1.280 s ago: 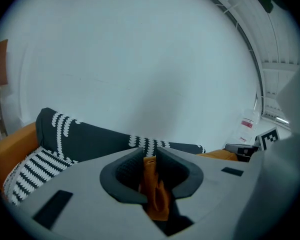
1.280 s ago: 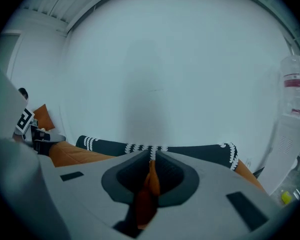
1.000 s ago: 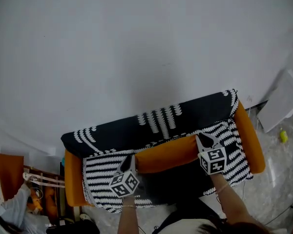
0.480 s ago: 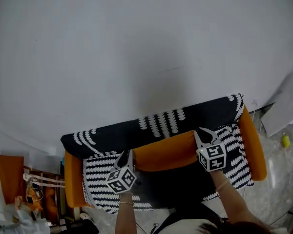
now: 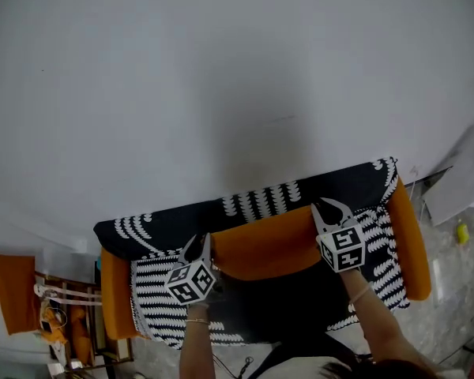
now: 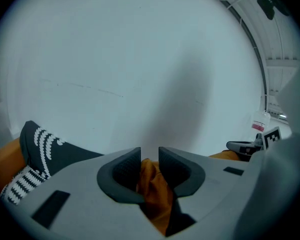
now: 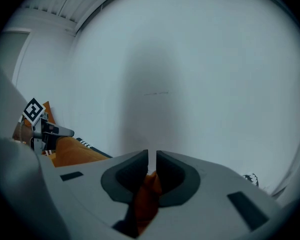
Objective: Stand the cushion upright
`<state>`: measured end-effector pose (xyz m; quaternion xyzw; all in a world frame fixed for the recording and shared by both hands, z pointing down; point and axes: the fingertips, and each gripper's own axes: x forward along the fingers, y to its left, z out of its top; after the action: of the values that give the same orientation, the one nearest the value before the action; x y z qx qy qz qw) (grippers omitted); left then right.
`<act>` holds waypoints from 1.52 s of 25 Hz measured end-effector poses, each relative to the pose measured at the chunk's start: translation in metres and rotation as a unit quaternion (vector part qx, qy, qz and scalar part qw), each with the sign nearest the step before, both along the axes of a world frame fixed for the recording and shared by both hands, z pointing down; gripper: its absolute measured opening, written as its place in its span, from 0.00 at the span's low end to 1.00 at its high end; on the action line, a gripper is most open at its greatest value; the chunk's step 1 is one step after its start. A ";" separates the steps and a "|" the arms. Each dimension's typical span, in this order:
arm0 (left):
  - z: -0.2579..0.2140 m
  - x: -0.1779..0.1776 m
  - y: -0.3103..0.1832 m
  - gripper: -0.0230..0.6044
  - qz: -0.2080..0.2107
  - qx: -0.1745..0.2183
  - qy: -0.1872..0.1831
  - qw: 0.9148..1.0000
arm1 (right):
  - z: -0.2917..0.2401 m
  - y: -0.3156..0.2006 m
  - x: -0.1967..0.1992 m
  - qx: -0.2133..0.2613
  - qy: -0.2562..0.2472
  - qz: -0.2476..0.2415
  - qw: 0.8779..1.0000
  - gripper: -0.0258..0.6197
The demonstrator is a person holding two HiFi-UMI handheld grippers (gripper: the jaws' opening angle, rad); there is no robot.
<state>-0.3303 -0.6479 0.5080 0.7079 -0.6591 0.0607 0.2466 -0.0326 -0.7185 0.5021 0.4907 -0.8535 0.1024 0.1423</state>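
The orange cushion (image 5: 261, 247) stands on its long edge across the sofa seat, close to the backrest draped with a black-and-white throw (image 5: 261, 200). My left gripper (image 5: 196, 243) grips the cushion's left end and my right gripper (image 5: 329, 208) its right end. In the left gripper view, orange cushion fabric (image 6: 152, 189) sits pinched between the pads of the left gripper (image 6: 149, 159), whose jaws are opening. The right gripper view shows a fold of cushion (image 7: 147, 196) between the pads of the right gripper (image 7: 151, 164), its jaws opening too.
The sofa has orange armrests (image 5: 114, 290) and a striped throw over its seat (image 5: 162, 287). A white wall rises right behind the backrest. A wooden rack (image 5: 59, 294) stands at the left; a white panel (image 5: 458, 188) and a small yellow object (image 5: 460, 231) lie at the right.
Both grippers have carried the cushion farther toward the backrest, and it now sits nearer the black throw. The person at the lower left has gone from view.
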 end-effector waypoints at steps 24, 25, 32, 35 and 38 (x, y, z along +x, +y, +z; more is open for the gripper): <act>0.021 -0.020 -0.116 0.22 0.007 -0.029 -0.010 0.999 | 0.008 -0.095 0.002 0.006 -0.003 0.005 1.000 0.15; 0.023 -0.022 -0.122 0.22 0.008 -0.032 -0.010 0.999 | 0.010 -0.098 0.000 0.004 -0.003 0.004 1.000 0.15; 0.028 -0.027 -0.154 0.30 0.009 -0.041 -0.006 0.999 | 0.019 -0.111 -0.009 -0.009 -0.007 -0.001 1.000 0.15; 0.028 -0.030 -0.159 0.32 0.008 -0.041 -0.009 0.999 | 0.023 -0.111 -0.009 -0.013 -0.007 -0.002 1.000 0.15; 0.023 -0.026 -0.157 0.32 0.015 -0.035 -0.015 0.999 | 0.023 -0.108 -0.009 -0.016 -0.007 -0.002 1.000 0.15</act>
<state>-0.3560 -0.8054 0.5307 0.7073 -0.6498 0.0982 0.2606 -0.0414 -0.8269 0.5253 0.4855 -0.8540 0.1192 0.1440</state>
